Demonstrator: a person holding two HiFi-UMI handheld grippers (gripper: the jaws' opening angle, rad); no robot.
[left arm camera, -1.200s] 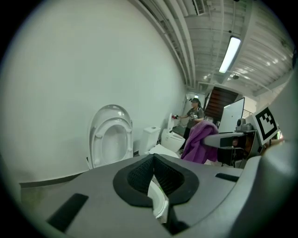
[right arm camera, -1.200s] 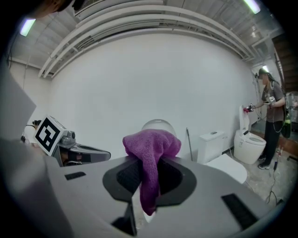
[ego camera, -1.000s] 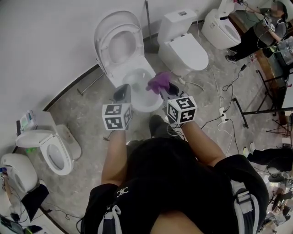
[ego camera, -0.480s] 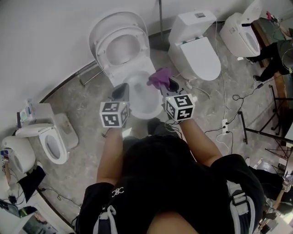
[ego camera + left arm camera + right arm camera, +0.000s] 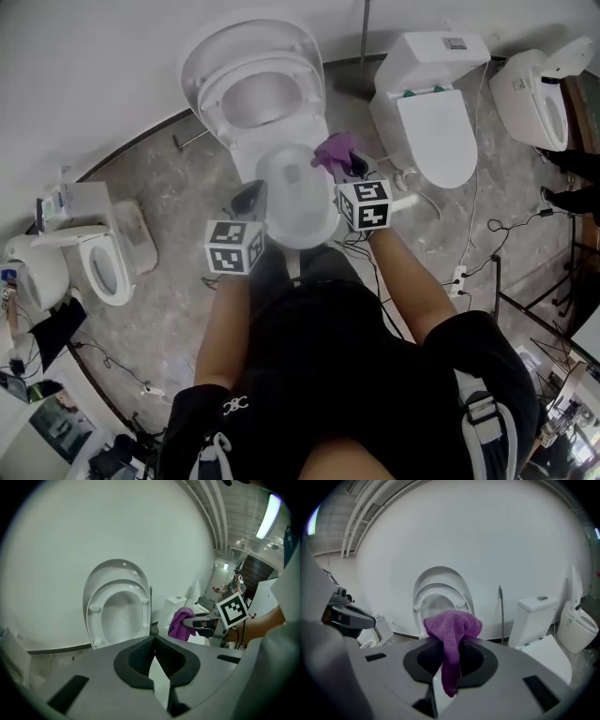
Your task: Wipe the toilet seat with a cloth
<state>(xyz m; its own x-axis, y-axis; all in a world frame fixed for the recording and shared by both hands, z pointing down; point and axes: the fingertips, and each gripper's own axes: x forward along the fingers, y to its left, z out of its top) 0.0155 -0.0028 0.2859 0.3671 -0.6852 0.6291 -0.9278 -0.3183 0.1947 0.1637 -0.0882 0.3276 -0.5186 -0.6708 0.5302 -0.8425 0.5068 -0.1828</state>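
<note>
Both forearms reach forward, angled down over the toilet bowl (image 5: 302, 228); left tongs (image 5: 249, 196) pressed together, empty; right tongs (image 5: 350, 166) clamped on the purple cloth (image 5: 333, 150)

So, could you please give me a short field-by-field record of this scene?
toilet seat: raised, resting against the lid
cloth: purple, hanging from the right gripper
right gripper: shut on the cloth, at the bowl's right rim
left gripper: shut, empty, at the bowl's left side
wiping: cloth not on the seat yet
second toilet: to the right, lid down
</note>
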